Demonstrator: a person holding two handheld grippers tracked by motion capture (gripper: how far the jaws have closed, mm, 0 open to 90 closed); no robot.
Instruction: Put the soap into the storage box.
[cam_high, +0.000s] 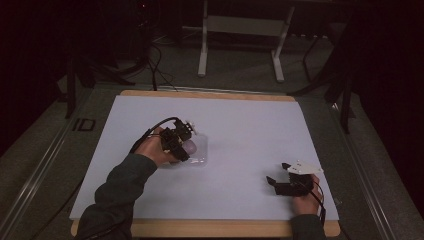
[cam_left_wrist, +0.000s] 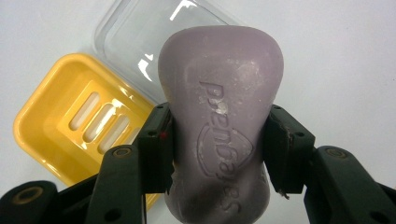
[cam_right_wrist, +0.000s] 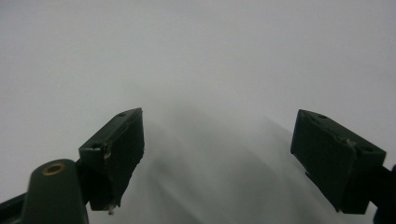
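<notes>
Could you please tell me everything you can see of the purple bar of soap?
The purple bar of soap is a matte lilac bar, waisted in the middle, with a stamped logo and whitish scuffs. The left claw pinches it at its narrow waist, one jaw on each side. It hangs above the yellow slotted soap dish and the clear lid, apparently touching neither.
</notes>
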